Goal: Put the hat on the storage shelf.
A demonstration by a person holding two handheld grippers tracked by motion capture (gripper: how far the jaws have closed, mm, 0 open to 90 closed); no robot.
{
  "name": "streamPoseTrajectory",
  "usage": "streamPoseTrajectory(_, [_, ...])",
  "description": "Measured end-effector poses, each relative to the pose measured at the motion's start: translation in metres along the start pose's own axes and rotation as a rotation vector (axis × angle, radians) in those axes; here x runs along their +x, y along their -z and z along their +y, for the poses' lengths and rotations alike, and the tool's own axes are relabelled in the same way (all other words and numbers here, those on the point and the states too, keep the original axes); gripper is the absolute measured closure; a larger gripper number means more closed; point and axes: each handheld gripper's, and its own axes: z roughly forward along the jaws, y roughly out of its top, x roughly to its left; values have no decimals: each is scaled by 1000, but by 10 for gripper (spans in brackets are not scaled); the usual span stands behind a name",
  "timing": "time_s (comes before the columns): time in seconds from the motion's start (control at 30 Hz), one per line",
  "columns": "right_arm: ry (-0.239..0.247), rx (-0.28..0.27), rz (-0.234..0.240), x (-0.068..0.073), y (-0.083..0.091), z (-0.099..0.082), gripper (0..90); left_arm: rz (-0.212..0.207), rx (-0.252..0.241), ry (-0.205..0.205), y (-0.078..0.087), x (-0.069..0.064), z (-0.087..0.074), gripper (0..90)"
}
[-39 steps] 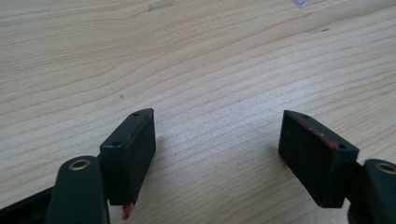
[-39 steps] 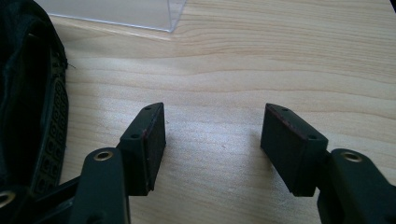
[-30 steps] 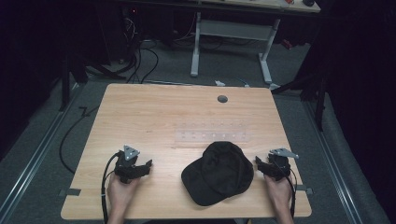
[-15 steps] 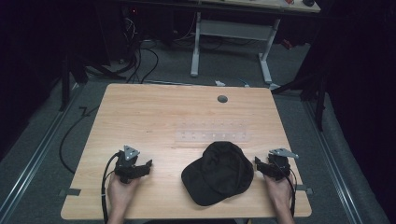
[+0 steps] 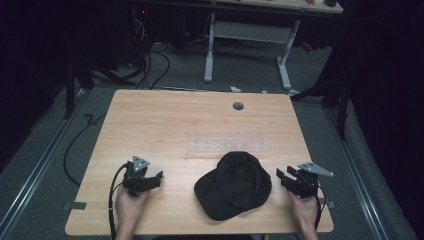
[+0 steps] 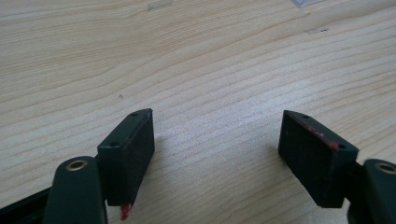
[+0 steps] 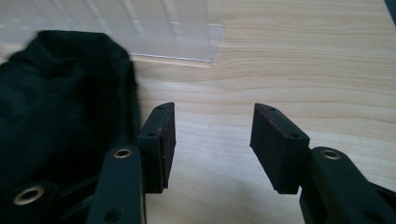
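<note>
Cap (image 5: 234, 185), black, baseball type, on wooden table (image 5: 165, 125) near front edge; long axis runs 1-to-7 o'clock. Right gripper (image 5: 281, 176): jaws parted, just been closing, nothing between; cap at its 9 o'clock, just beside, nearer hand. Left gripper (image 5: 159, 176): jaws wide, empty; cap at 3 o'clock, apart.

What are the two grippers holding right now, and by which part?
Nothing. The left gripper stands open over bare table; the right gripper, jaws just closing, has only wood between them, with the black cap beside it.
</note>
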Motion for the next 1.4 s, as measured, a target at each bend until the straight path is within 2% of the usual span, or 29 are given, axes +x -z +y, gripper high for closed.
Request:
streamPoseTrajectory(0.07, [7, -3, 10, 3, 4, 0, 504, 0, 0, 0, 0, 0, 0, 274])
streamPoseTrajectory(0.13, [36, -1, 33, 14, 13, 0, 505, 0, 0, 1, 0, 0, 0, 274])
streamPoseTrajectory(0.23, [47, 6, 48, 21, 16, -1, 506, -1, 0, 3, 0, 0, 0, 274])
streamPoseTrajectory(0.27, [60, 16, 59, 27, 18, -2, 507, -1, 0, 4, 0, 0, 0, 274])
streamPoseTrajectory(0.37, [64, 22, 78, 32, 17, -2, 509, -1, 0, 4, 0, 0, 0, 274])
streamPoseTrajectory(0.53, [63, 78, 86, 40, 10, -4, 517, -2, 0, 5, 0, 0, 0, 274])
streamPoseTrajectory(0.8, [51, 173, 82, 42, -6, -12, 523, -2, 0, 7, 0, 0, 0, 274])
streamPoseTrajectory(0.93, [58, 183, 77, 42, -8, -12, 540, -1, 0, 6, 0, 0, 0, 274])
streamPoseTrajectory(1.03, [96, 213, 58, 45, -17, -13, 582, -2, 0, 7, 0, 0, 0, 274])
streamPoseTrajectory(1.23, [163, 208, 15, 53, -18, -13, 664, -1, -1, 6, 0, 0, 0, 274])
streamPoseTrajectory(1.4, [196, 197, 29, 54, -20, -13, 739, 0, -1, 4, 0, 0, 0, 274])
